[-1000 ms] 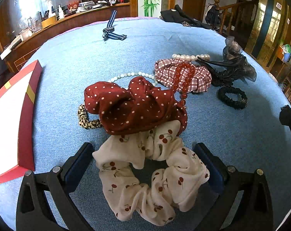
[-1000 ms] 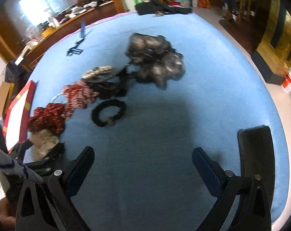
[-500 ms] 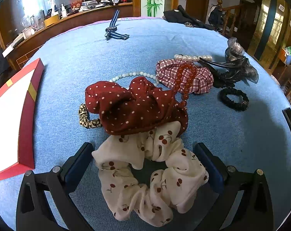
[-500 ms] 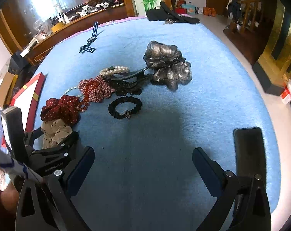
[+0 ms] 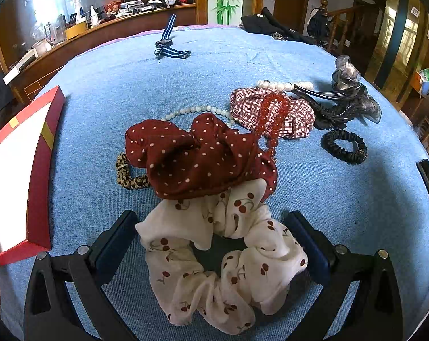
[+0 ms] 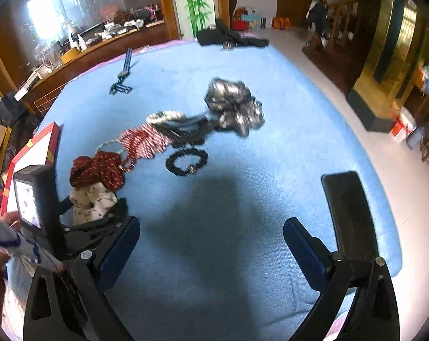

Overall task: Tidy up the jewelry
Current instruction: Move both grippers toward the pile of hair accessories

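Observation:
A cream cherry-print scrunchie (image 5: 223, 258) lies on the blue cloth between the spread fingers of my open left gripper (image 5: 214, 238). A dark red polka-dot scrunchie (image 5: 197, 156) overlaps its far edge. Behind are a leopard hair tie (image 5: 126, 173), a pale bead bracelet (image 5: 197, 110), a red plaid scrunchie (image 5: 271, 110) with a red bead string (image 5: 271, 119), a pearl clip (image 5: 285, 85), a dark claw clip with grey bow (image 5: 345, 99) and a black hair tie (image 5: 343, 146). My right gripper (image 6: 211, 238) hangs open above bare cloth, the jewelry row (image 6: 146, 142) to its far left.
A red box with white inside (image 5: 18, 167) sits at the left table edge. A striped watch strap (image 5: 167, 45) and dark clothing (image 5: 274, 28) lie at the far side. A black phone (image 6: 349, 210) rests near the right edge. A hand (image 6: 10, 218) holds the left gripper.
The left gripper stays put around the cream scrunchie. The right gripper's view has swung and shifted, now blurred, with the jewelry row a little nearer the centre.

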`<control>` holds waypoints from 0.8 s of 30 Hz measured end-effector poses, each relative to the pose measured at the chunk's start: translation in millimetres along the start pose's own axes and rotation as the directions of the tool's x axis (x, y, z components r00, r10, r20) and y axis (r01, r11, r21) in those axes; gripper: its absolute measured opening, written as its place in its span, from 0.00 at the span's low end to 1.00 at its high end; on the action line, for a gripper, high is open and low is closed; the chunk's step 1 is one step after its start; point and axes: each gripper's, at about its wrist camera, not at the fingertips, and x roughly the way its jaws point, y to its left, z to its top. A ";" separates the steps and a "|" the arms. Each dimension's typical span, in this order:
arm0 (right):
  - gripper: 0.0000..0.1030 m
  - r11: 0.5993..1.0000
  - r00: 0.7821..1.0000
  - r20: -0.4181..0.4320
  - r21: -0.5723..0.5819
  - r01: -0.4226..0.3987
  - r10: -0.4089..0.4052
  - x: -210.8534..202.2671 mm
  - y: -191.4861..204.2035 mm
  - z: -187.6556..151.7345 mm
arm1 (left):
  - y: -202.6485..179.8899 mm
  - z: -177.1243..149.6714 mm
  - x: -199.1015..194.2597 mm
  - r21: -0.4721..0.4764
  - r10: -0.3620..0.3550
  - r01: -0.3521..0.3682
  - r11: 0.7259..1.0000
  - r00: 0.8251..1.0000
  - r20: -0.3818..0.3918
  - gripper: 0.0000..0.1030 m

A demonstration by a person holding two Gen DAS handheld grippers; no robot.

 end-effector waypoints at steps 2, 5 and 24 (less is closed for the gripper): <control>1.00 1.000 1.000 0.015 0.003 0.001 -0.001 -6.4 8.7 -0.7 | -0.1 0.1 0.2 0.000 0.000 0.000 1.000 1.000 0.000 1.00; 1.00 1.000 1.000 0.016 -0.016 0.014 -0.014 -9.9 18.2 2.2 | -0.1 0.0 0.1 0.000 0.000 0.000 1.000 1.000 0.000 1.00; 0.99 0.980 0.997 0.010 -0.184 -0.078 0.081 -9.6 12.4 25.4 | -2.2 -0.1 -1.2 -0.011 0.016 -0.016 1.000 1.000 -0.015 1.00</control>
